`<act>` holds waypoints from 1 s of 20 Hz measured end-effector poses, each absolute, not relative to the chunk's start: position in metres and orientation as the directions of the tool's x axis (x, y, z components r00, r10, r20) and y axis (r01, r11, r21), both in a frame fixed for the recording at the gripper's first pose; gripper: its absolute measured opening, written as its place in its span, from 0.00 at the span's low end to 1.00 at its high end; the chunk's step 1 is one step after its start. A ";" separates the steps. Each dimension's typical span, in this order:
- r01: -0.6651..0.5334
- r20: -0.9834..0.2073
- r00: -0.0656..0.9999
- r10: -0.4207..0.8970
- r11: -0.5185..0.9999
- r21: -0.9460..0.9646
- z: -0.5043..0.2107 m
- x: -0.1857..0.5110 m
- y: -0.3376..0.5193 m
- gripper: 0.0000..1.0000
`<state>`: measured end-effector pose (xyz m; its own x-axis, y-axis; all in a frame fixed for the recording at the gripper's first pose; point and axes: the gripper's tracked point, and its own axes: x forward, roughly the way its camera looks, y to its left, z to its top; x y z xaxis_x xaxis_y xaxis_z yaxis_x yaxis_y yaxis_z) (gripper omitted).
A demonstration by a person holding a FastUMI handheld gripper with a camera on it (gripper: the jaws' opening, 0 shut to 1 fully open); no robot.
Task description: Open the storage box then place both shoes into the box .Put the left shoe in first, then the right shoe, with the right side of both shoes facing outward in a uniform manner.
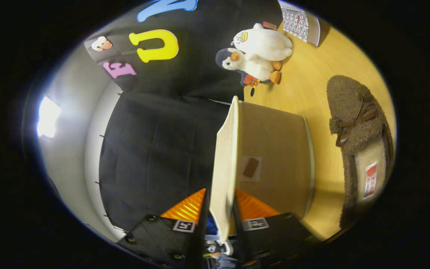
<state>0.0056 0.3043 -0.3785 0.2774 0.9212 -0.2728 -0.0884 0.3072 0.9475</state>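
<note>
Basically the opening step is in hand: the gripper has its two fingers closed down on the near edge of the storage box lid, one finger on each face of the thin cream panel, so it is pinched between them. The view is rolled sideways, so the wooden table runs up one side. The lid stands clear of the box body, seemingly swung partway open, though how far I cannot tell from this angle. One brown fuzzy shoe lies on the table just beside the box, apart from it, opening toward the camera; whether it is the left or right one is unclear. Two plush toys sit beyond the box, with a booklet further off. Judged from this: lid not fully open, no shoe in the box, so both placements and the orientation check are left.
</note>
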 end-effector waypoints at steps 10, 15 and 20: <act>-0.133 -0.246 0.291 0.924 0.294 0.946 -0.322 -0.025 0.351 0.02; -0.255 -0.339 0.306 0.890 0.419 0.872 -0.258 -0.035 0.381 0.04; -0.340 -0.426 0.338 0.839 0.531 0.776 -0.210 -0.038 0.448 0.07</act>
